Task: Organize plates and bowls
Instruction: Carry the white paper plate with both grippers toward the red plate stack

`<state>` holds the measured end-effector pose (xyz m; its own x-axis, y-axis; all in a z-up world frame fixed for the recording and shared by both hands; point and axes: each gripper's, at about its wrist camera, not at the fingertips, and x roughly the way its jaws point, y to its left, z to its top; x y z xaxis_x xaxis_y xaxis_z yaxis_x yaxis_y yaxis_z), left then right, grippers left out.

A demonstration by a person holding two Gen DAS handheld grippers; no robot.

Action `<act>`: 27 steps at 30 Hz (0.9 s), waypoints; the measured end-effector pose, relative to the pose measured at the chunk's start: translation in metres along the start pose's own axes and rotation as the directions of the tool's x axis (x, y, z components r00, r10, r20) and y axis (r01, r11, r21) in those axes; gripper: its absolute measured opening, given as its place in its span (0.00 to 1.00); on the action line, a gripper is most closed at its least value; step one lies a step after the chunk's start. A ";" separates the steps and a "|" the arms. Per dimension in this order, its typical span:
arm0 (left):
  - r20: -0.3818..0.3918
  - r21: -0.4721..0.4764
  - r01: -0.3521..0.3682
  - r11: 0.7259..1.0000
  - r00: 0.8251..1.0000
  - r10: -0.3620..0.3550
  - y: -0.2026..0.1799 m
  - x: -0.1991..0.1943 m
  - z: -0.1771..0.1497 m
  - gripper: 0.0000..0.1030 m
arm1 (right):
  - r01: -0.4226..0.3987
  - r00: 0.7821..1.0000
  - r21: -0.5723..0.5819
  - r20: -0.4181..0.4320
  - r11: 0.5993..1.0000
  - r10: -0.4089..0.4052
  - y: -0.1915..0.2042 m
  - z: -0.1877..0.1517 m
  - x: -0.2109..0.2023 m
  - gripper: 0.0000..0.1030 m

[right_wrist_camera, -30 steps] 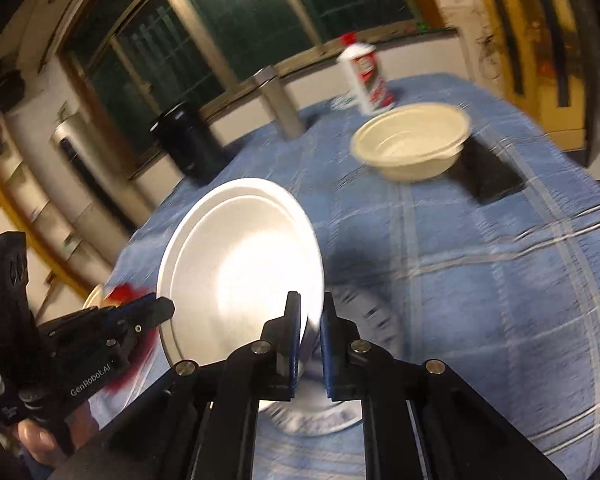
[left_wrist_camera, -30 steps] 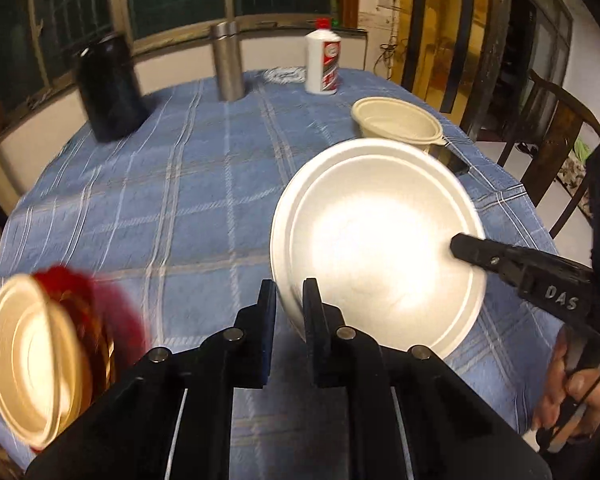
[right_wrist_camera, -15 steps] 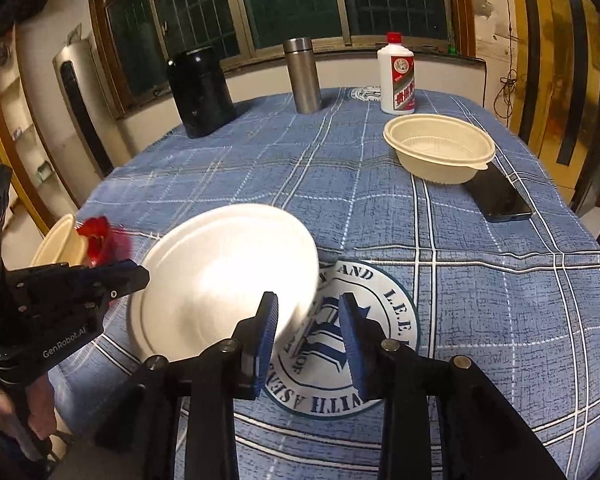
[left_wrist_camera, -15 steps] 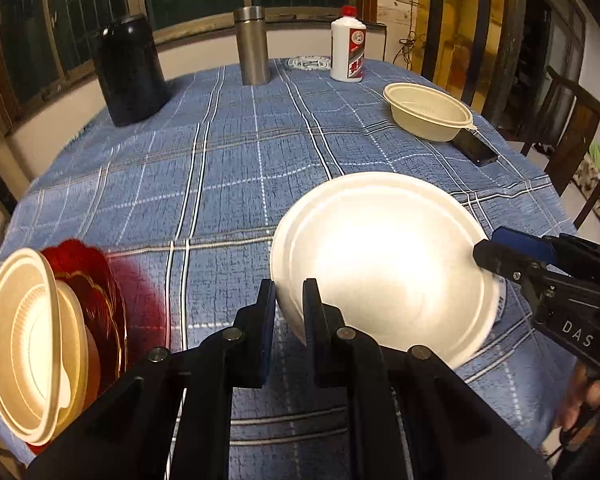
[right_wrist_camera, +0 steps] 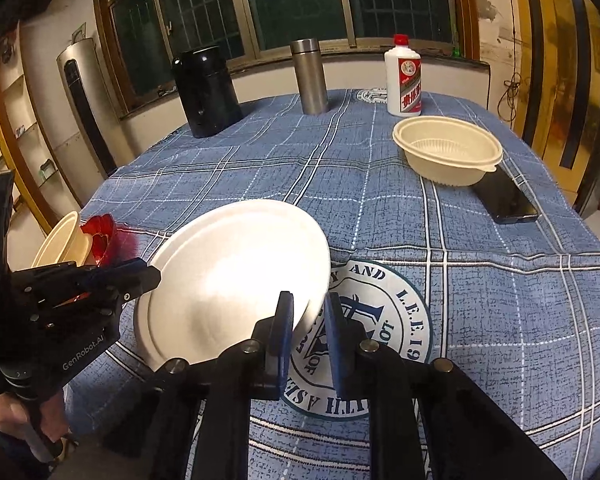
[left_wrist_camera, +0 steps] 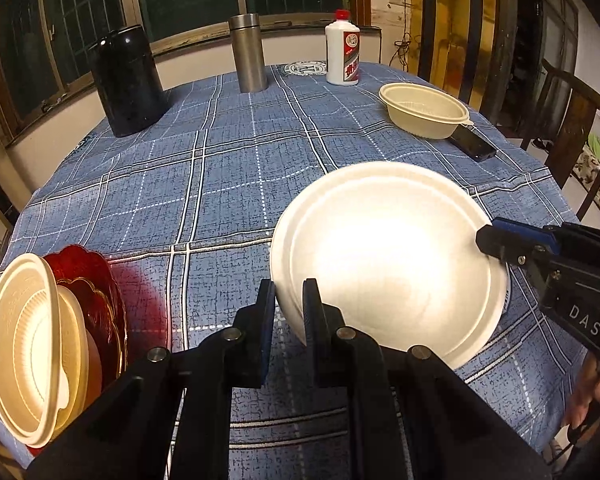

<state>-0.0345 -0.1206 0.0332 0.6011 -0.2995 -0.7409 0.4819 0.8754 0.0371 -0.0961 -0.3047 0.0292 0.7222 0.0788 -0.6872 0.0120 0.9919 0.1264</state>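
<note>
Plate [left_wrist_camera: 388, 256] held by left tongs [left_wrist_camera: 289, 312]; right tongs [right_wrist_camera: 306, 334] loose — far bowl [right_wrist_camera: 448, 152] waits, stack [left_wrist_camera: 32, 340] partly built.

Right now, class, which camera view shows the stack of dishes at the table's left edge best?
The left wrist view. There the stack of dishes fills the lower left corner: cream bowls nested and tilted against a red plate. In the right wrist view the stack is small, and the left gripper hides part of it.

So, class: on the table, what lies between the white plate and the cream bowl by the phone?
Only bare blue checked cloth separates plate from bowl, clearest in the right wrist view.
</note>
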 end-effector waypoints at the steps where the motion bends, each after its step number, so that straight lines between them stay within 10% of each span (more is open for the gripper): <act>1: -0.001 0.000 0.001 1.000 1.000 -0.001 0.000 0.000 0.000 0.11 | 0.003 1.000 -0.001 0.002 1.000 -0.003 0.000 0.000 0.000 0.14; 27: -0.057 -0.017 0.035 0.999 0.998 -0.036 -0.005 0.017 -0.001 0.22 | -0.003 1.000 0.017 0.001 1.000 0.003 -0.003 -0.002 0.005 0.15</act>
<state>-0.0270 -0.1296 0.0201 0.5463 -0.3084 -0.7788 0.4917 0.8708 0.0001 -0.0940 -0.3072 0.0235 0.7228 0.0816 -0.6862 0.0219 0.9898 0.1408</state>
